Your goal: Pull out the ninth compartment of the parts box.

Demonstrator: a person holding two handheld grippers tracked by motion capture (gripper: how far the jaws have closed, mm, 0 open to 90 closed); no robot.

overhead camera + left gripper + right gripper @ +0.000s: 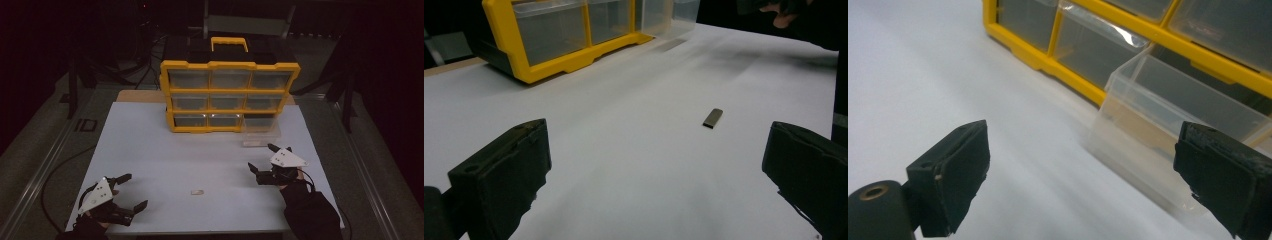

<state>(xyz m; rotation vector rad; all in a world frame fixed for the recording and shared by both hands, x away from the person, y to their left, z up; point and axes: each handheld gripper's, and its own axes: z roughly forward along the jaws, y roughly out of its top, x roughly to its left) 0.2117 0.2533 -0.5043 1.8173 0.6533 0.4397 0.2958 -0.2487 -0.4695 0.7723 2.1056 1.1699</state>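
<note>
A yellow drawer cabinet (229,95) with clear drawers stands at the back of the white table. Its bottom-right clear drawer (261,131) is pulled out onto the table (1168,125). A small flat metal piece (198,191) lies on the table near the front middle (713,118). My left gripper (132,192) is open at the front left, empty, with the metal piece ahead and to its right. At the right my other gripper (261,156) is open and empty, just in front of the pulled-out drawer.
The white table top (150,150) has its front edge close to both hands. Metal rails run along both sides of the table. Dark stands and cables sit behind the cabinet. A black handle section tops the cabinet (229,47).
</note>
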